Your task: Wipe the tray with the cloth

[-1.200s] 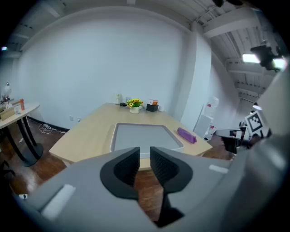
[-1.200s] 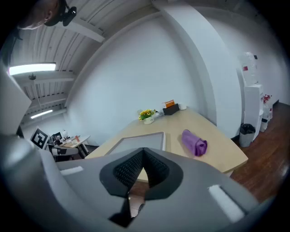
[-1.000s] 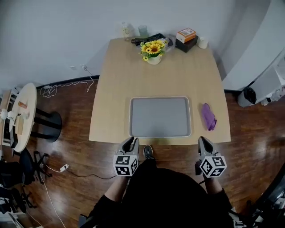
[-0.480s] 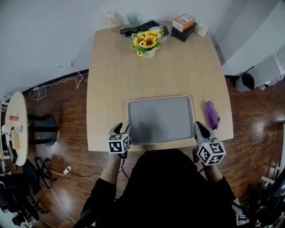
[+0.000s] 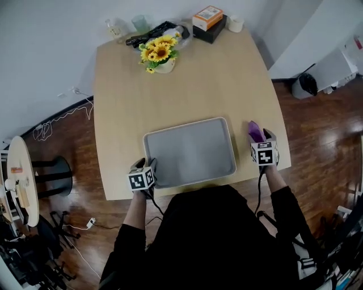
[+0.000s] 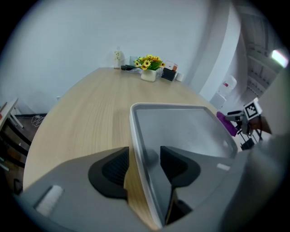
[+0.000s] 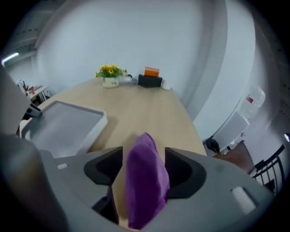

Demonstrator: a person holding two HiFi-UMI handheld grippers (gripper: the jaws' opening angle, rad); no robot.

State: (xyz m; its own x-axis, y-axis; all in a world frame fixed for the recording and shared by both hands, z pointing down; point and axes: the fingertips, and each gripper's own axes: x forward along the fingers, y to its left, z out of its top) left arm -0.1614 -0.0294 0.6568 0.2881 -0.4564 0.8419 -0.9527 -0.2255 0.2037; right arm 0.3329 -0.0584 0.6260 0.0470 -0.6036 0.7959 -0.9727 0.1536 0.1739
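Left gripper (image 5: pixel 148 166) sits at the near edge of the bench, jaws standing apart and straddling the tray's left rim close to its near-left corner. In the left gripper view (image 6: pixel 142 156) one jaw is outside over the bare wood and the other is inside over the tray floor, with the rim running up between them. The jaws do not look pinched onto it.

The grey tray (image 5: pixel 193 148) lies flat near the middle of the near edge, its long side parallel to that edge.

Over by the right edge, towards the near-right corner, the right gripper (image 5: pixel 260 136) is lowered over the purple cloth (image 5: pixel 254 129). Its own view (image 7: pixel 144 156) shows the jaws wide apart with the bunched cloth (image 7: pixel 145 176) filling most of the gap between them. Whether the pads actually press it I cannot tell. The cloth rests on the wood just beside the tray's right rim, apart from it.

Along the far edge stand a pot of sunflowers (image 5: pixel 159 54) and, at the far-right corner, an orange box (image 5: pixel 207 16) stacked on a black one.
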